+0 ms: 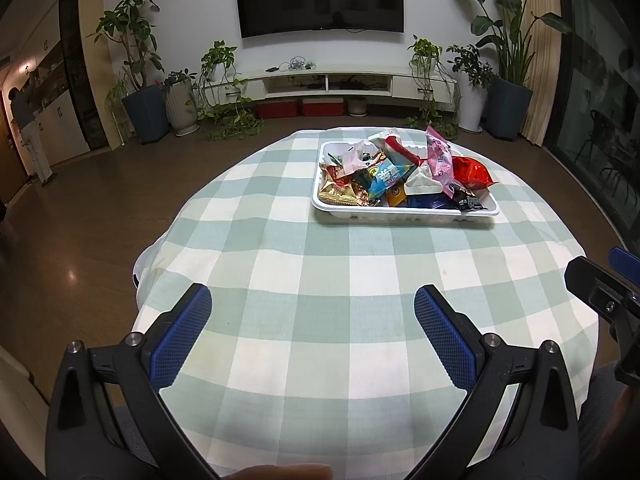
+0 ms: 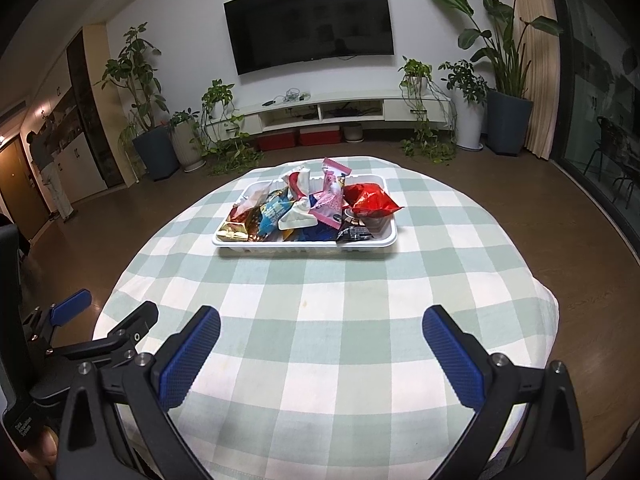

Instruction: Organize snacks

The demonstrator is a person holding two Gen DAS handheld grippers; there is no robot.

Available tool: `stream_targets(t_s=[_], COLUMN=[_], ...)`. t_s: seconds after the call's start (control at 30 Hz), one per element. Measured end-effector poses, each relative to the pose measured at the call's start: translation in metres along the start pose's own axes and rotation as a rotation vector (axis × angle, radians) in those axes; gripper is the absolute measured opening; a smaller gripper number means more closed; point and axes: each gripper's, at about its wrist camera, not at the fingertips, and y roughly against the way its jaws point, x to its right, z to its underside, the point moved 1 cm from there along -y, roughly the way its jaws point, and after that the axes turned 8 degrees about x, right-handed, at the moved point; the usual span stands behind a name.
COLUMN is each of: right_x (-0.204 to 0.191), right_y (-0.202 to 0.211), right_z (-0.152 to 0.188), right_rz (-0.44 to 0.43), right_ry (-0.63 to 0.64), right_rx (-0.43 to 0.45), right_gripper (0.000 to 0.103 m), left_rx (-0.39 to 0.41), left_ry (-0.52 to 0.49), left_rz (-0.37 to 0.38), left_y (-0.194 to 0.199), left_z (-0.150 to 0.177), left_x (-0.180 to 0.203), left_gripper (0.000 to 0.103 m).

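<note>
One tray (image 1: 404,212) (long axis crosswise)

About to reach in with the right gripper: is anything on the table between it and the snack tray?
Nothing visible. The right gripper is open above bare checked tablecloth, and the cloth stays bare up to the white tray of snacks. The left gripper, also open, sits off to its left, outside that path.

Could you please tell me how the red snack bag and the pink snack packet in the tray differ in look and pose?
The red snack bag is puffy, crumpled and lies low at the tray's right end; the pink snack packet is flatter, printed, and stands tilted upright nearer the middle, rising above the pile. Both sit inside the white tray, side by side, far from both open tongs.
</note>
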Motion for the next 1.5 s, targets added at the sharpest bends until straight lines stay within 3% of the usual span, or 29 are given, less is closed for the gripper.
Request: stream_targets(t_s=[1.5], right_x=[-0.002], right_y=[0.004], right_z=[-0.003], right_rz=[0.002], right_ry=[0.001], right_rx=[-0.007], right_gripper=[0.103], left_rx=[-0.011], left_ry=[0.0], left_rz=[0.004], left_y=[-0.004], left_z=[0.012], left_x=[0.0], left_gripper=[0.103])
